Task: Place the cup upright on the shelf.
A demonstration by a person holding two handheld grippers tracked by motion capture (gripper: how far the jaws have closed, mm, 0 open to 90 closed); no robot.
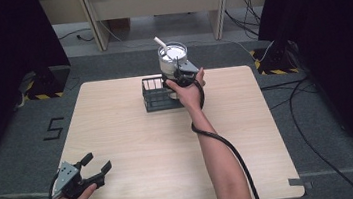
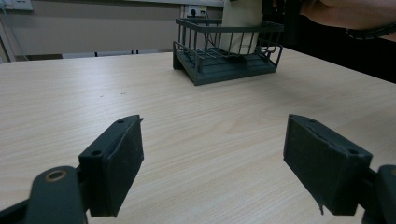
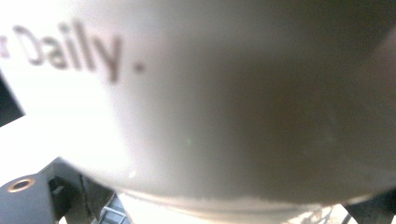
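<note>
Here cup [image 3: 224,107] blurred, cropped | right hand-held gripper [image 1: 180,73] jaws hidden

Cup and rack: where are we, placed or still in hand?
Done: the right gripper has the white cup at the black wire rack. In hand: the cup looks gripped, its side close against the right gripper's camera. The left gripper view shows its lower part inside the rack; whether it rests on the floor is unclear. Left: release. The left gripper is open and idle at the near-left table corner.

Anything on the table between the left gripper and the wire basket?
No. Between the left gripper and basket there is bare table, per the left gripper view.
</note>
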